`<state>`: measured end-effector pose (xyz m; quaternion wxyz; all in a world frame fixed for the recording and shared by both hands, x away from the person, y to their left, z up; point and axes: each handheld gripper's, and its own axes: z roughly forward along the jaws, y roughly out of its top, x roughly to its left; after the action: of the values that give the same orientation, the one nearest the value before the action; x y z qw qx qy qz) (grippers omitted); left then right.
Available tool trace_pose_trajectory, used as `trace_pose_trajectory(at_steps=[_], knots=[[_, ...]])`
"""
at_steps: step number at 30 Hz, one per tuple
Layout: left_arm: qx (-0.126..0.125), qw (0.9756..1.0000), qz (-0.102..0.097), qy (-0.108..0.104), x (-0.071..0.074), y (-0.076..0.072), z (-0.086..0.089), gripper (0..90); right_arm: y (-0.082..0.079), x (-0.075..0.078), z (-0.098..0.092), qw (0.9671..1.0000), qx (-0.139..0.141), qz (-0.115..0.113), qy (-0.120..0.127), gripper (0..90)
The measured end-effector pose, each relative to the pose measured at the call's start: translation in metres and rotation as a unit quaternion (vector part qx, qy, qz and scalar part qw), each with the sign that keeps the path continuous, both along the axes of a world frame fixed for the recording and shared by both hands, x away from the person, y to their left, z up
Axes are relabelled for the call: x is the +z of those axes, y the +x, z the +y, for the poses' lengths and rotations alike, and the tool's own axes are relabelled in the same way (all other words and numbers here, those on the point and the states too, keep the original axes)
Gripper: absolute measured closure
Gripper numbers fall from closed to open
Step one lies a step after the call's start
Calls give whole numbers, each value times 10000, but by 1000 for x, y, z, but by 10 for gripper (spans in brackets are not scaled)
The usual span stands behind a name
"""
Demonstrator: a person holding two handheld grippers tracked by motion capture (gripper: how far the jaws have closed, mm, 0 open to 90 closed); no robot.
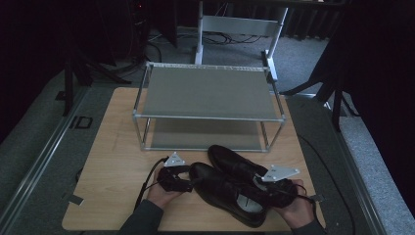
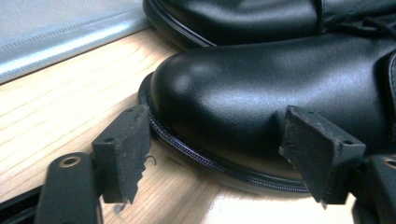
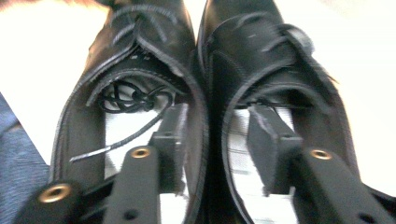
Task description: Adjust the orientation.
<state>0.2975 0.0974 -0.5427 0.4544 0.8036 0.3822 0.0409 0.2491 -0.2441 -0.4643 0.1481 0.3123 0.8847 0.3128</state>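
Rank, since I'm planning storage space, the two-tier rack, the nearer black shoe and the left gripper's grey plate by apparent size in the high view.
1. Two-tier rack, largest, though farthest away.
2. Nearer black shoe.
3. Grey plate, smallest.

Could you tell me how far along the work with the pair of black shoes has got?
Done: the shoes sit side by side on the table before the rack. In hand: the right gripper has one jaw inside each shoe, straddling their adjoining walls, and the left gripper sits open around the nearer shoe's toe. Probably left: lifting the pair onto the rack, both shelves bare.
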Motion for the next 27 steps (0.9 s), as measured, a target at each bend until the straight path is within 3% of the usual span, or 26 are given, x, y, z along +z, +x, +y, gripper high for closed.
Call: trace_pose_trajectory(at_steps=[4,7,10,14,16,17,19,21,23,25,27], knots=[[102,9999,-52,-113,4,-4,4,308,-3,12,-23,9991,-154,-92,389,506],[110,9999,-114,-13,6,-11,7,309,-2,16,-38,9972,-418,-75,609,501],[131,9999,-109,-12,7,-17,11,310,-2,16,-46,9963,-520,73,677,501],[106,9999,-68,-35,4,-22,12,319,-5,12,-41,9965,-414,274,675,464],[88,9999,-95,77,2,-22,10,316,-5,10,-39,9961,-424,367,686,437],[96,9999,-78,73,1,-20,11,311,-6,10,-39,9961,-462,347,673,430],[68,9999,33,-134,-2,-15,14,302,-8,10,-41,9954,-554,320,713,428],[-104,9996,108,-227,-4,-11,14,286,-12,11,-45,9943,-608,304,817,427],[-293,9996,36,-43,-6,-9,7,276,-15,12,-47,9937,-596,315,894,410],[-290,9995,-18,76,-7,-8,3,242,-16,13,-45,9943,-598,275,837,393],[-295,9996,6,5,-7,-7,4,242,-13,14,-41,9946,-554,331,808,381]])
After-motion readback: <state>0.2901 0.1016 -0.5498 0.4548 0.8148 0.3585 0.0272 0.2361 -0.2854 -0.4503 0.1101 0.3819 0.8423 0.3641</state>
